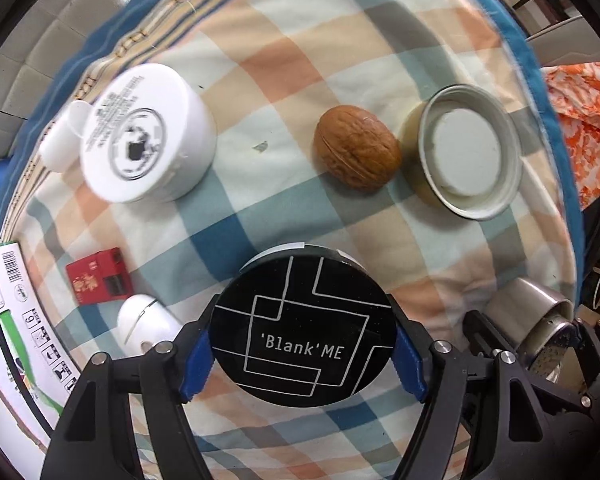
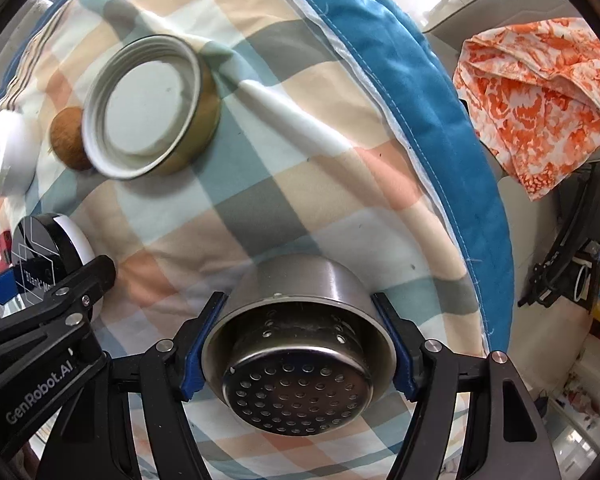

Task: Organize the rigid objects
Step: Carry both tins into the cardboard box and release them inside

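Observation:
My left gripper point(image 1: 302, 354) is shut on a round black compact point(image 1: 302, 326) marked 'Blank'ME, held over the checked cloth point(image 1: 284, 60). It also shows in the right wrist view point(image 2: 40, 260). My right gripper point(image 2: 298, 350) is shut on a perforated steel strainer cup point(image 2: 298, 354), seen in the left wrist view point(image 1: 534, 328) at the right. Ahead lie a walnut point(image 1: 356, 146), an upturned gold lid point(image 1: 470, 150) and a white jar point(image 1: 144, 136). The walnut point(image 2: 68, 144), lid point(image 2: 148, 106) and jar point(image 2: 4, 156) show in the right view too.
A small red box point(image 1: 100, 276) and a white egg-shaped object point(image 1: 146, 324) lie at the left. A printed carton point(image 1: 12, 328) sits at the far left. A blue cushion edge point(image 2: 440, 140) borders the cloth. An orange patterned cloth point(image 2: 540, 96) lies beyond it.

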### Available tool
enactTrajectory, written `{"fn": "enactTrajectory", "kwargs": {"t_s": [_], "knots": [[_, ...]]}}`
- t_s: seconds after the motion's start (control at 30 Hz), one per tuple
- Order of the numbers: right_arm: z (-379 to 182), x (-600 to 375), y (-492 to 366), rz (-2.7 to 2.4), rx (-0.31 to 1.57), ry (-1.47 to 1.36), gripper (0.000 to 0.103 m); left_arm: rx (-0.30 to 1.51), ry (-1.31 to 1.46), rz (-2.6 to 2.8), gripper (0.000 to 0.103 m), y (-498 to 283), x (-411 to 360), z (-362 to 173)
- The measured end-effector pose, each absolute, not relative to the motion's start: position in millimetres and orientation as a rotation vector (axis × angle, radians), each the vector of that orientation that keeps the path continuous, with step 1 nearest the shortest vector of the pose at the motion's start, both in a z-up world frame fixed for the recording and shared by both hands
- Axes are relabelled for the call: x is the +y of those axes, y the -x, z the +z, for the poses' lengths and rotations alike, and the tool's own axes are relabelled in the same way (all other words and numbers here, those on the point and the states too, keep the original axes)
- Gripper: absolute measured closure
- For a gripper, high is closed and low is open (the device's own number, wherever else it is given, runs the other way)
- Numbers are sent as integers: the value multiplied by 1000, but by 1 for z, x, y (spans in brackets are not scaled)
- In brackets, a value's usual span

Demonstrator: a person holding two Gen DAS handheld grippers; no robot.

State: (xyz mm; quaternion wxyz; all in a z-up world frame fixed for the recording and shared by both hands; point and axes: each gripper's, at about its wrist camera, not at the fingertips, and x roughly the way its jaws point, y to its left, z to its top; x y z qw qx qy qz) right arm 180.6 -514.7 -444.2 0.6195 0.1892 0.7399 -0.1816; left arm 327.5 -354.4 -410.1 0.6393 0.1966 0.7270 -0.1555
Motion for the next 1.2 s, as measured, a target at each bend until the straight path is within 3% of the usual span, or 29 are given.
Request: {"fn": "enactTrajectory", "kwargs": {"t_s": [0.37, 0.73, 1.2], "knots": [[-400, -475, -182, -355, 1626, -409, 30, 1580, -303, -414, 30, -329, -309, -335], [-317, -389, -195, -242, 1521, -344, 30, 1468, -140, -394, 30, -270, -235, -271], [-250, -195, -252, -34, 1426, -246, 30, 1362, -43, -237, 30, -287, -46, -210]]}}
